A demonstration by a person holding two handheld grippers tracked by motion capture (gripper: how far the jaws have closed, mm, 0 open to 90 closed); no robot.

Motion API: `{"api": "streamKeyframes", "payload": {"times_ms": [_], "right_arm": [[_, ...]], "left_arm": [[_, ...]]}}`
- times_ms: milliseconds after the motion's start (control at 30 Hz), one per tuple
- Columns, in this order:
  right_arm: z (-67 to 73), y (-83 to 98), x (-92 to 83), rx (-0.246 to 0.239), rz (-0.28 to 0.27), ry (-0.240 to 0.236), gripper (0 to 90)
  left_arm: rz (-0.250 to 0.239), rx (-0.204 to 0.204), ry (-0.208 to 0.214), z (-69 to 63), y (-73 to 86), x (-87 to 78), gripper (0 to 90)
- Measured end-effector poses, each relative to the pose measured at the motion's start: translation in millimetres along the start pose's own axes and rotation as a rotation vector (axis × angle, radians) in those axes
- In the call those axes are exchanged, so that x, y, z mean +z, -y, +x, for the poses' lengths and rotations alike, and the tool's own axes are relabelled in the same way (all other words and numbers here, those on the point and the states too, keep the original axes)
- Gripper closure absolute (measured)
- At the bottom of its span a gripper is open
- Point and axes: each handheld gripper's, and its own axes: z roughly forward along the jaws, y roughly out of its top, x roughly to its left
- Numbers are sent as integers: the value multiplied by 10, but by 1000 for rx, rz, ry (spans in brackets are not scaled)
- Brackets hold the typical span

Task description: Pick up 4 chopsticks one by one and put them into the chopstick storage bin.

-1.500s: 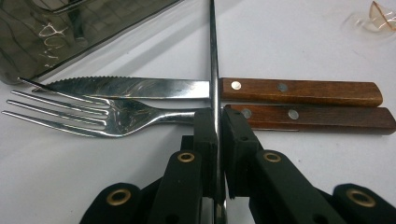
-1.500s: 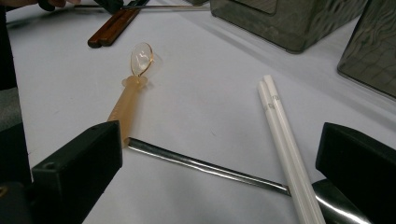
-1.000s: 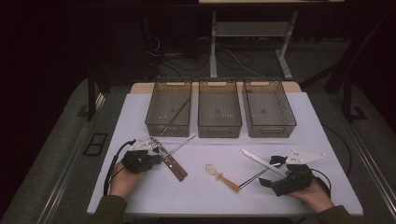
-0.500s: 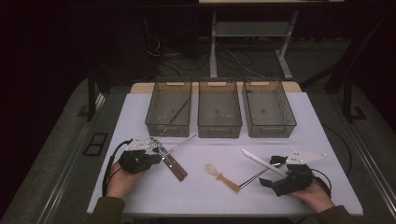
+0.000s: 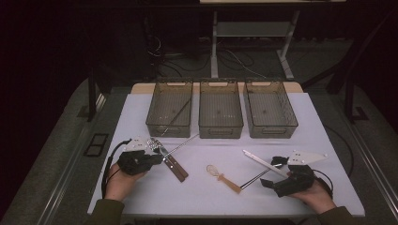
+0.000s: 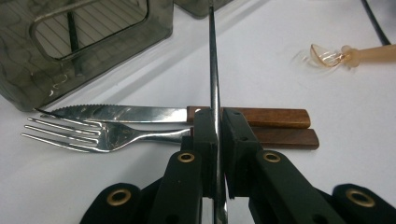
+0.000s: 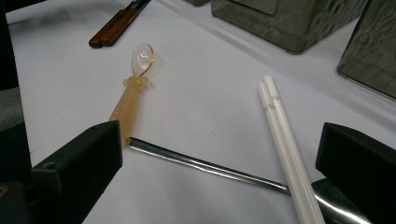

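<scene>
Left gripper view, bottom centre: left gripper (image 6: pixel 215 135) pinching thin metal rod (image 6: pixel 213 65) above fork (image 6: pixel 100 135); right gripper (image 7: pixel 219 168) spread wide.

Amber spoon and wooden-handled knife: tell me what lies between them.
Nothing; in the high view the stretch of white table between the amber spoon and the wooden-handled knife is bare. The left gripper view agrees.

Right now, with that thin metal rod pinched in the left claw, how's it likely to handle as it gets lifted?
The metal rod looks straight and rigid, so it probably won't flex. It is smooth and shiny, and the left claw grips it near one end, so it may pivot or slip. Being so slender, it is likely light, and if dropped it would probably roll on the white table.
</scene>
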Motion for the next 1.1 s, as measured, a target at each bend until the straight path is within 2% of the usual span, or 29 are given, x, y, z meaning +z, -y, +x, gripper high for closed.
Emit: {"api": "streamKeyframes", "payload": {"times_ms": [200, 567, 1100], "right_arm": [[0, 0, 4, -2, 1, 0, 5], [-3, 1, 5, -2, 3, 1, 5], [-3, 1, 9, -3, 4, 1, 5]], "left_arm": [[-11, -8, -2, -23, -42, -49, 842], [-45, -35, -7, 10, -80, -135, 842], [-85, -73, -42, 128, -108, -276, 842]]}}
